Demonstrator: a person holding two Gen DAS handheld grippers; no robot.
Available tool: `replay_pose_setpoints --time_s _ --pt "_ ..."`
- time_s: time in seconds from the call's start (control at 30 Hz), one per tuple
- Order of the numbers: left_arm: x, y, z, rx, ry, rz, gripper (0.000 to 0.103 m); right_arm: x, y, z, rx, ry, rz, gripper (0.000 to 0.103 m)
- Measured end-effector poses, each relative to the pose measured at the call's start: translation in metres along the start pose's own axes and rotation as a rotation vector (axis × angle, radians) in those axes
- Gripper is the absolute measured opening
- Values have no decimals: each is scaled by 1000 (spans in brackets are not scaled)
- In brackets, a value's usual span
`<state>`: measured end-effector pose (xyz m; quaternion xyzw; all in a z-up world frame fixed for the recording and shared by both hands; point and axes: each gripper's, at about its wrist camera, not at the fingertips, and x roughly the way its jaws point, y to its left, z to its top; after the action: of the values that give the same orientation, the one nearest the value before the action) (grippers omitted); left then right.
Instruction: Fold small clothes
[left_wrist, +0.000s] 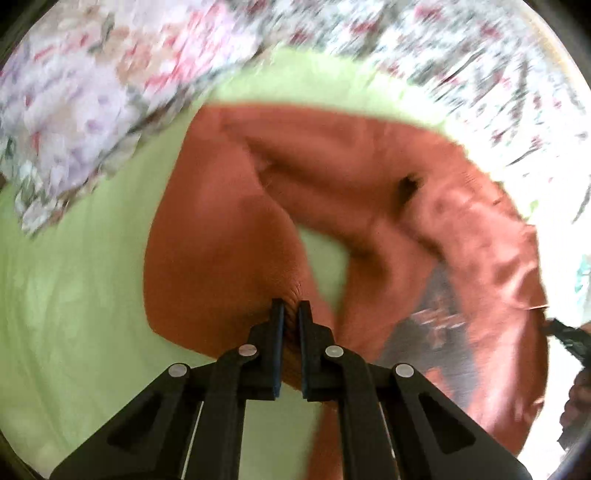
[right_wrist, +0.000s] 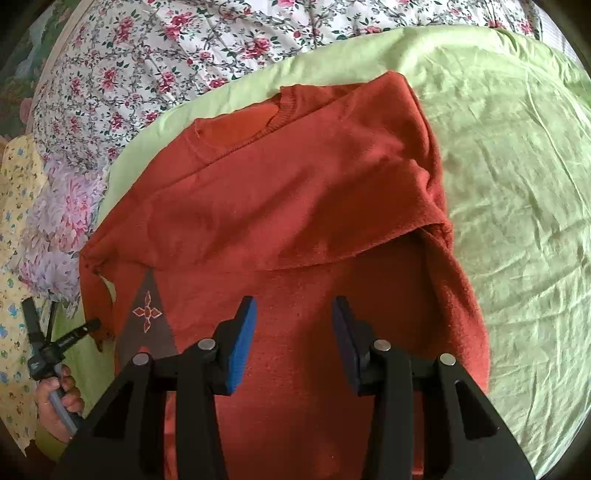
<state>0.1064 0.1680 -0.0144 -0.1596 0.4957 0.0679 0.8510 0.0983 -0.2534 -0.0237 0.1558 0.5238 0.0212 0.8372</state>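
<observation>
Rust-red sweater blurred where left claw pinches it; right claw gapes, holding nothing.

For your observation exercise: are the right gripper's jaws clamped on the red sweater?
No, the right gripper hangs open above the red sweater.

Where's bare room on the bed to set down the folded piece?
Free: the wrinkled light green sheet right of the rust-orange sweater, and, in the left wrist view, a green stretch left of it. Crowded: the floral quilt borders the far edge, and the left gripper pinches sweater fabric. The right gripper hangs open over the sweater's middle.
</observation>
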Motion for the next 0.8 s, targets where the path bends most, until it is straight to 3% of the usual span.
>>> replay_pose_setpoints --time_s 0.2,0.4,0.67,0.8 --pt "-45 -39 29 28 -123 -139 3 1 0 0 5 -3 6 44" --pt "-53 -113 66 86 -179 -265 3 -6 -3 0 12 -22 19 44" --pt "17 -275 75 277 -113 -438 3 -25 -36 4 73 -61 32 44" --pt "76 -342 63 356 -26 -443 3 -32 -64 7 124 -72 35 44"
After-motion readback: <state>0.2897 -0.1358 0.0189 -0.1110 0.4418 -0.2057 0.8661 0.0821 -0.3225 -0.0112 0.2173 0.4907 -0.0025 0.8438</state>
